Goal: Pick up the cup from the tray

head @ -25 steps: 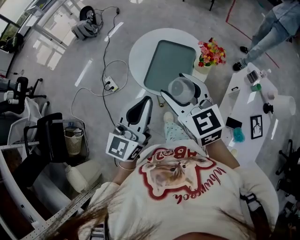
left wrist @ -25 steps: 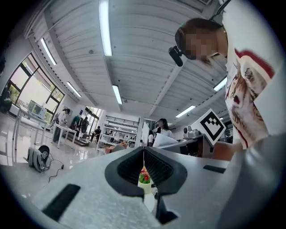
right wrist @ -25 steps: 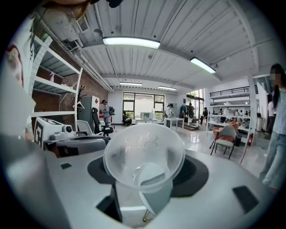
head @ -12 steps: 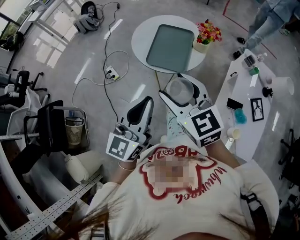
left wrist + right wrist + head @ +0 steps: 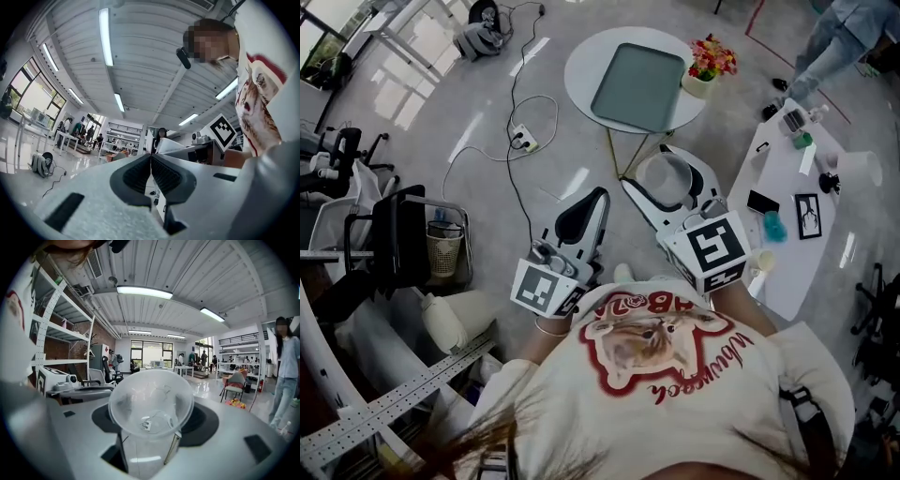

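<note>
clear cup (image 5: 151, 404) clamped between fingers of right gripper (image 5: 649, 169), left gripper (image 5: 595, 199) fingers pressed together, tray (image 5: 639, 84) on round table (image 5: 581, 70) ahead

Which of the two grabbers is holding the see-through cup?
The right gripper: the clear cup sits clamped between its jaws. The left gripper has its jaws pressed together with nothing in them.

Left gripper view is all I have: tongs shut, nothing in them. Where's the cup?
Observer: The right gripper has it, tongs shut on the clear cup, mouth towards that camera.
Operator: Anything in it?
Observer: It looks empty in the right gripper view, save a small pale mark at the bottom.
Operator: And the tray?
Observer: In the head view, the tray lies bare on the round white table.
</note>
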The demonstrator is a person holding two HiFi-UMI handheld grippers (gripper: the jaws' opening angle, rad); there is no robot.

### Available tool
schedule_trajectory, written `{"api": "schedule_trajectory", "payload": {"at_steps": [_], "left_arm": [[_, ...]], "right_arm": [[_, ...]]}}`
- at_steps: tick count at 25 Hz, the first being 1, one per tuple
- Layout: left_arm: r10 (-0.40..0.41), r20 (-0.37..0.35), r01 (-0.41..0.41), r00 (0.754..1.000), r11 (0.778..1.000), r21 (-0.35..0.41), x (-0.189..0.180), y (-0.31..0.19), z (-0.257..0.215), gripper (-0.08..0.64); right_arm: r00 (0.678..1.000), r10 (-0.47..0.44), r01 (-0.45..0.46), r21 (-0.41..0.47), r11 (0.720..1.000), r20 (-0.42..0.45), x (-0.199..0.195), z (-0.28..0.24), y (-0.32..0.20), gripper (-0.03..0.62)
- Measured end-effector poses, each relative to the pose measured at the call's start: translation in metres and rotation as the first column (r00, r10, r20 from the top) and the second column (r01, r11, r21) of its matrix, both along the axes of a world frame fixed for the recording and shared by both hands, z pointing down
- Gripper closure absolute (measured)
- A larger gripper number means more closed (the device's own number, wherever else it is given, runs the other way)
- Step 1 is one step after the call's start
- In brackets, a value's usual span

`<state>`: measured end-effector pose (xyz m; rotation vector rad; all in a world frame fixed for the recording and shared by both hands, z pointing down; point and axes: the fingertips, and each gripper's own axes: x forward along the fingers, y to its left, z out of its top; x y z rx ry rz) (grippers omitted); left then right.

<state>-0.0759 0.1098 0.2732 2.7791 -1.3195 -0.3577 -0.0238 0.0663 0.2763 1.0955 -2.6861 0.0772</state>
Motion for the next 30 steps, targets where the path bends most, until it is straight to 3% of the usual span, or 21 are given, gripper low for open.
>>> {"api": "schedule_trajectory", "payload": {"at_steps": [5, 18, 24, 30], "left_arm": [[-0.035, 0.000, 0.035, 0.999, 0.999, 0.015, 0.013, 0.026, -0.003, 0.545], [-0.102, -0.018, 0.102, 0.995, 0.995, -0.018, 0.107, 0.113, 0.002, 0.545], [-0.106, -0.029, 0.105, 0.994, 0.994, -0.017, 0.100, 0.145, -0.001, 0.545], [-0.086, -0.006, 0.086, 0.996, 0.996, 0.008, 0.090, 0.144, 0.000, 0.545]], "right_arm": [[0.999, -0.033, 0.033, 0.010, 0.999, 0.005, 0.013, -0.006, 0.026, 0.284], [0.995, -0.072, 0.072, 0.008, 0.997, 0.063, 0.106, -0.011, 0.112, 0.284], [0.995, -0.064, 0.062, 0.027, 0.998, 0.072, 0.100, -0.013, 0.140, 0.284], [0.994, -0.017, 0.011, 0.059, 0.998, 0.104, 0.103, -0.028, 0.142, 0.286]]}}
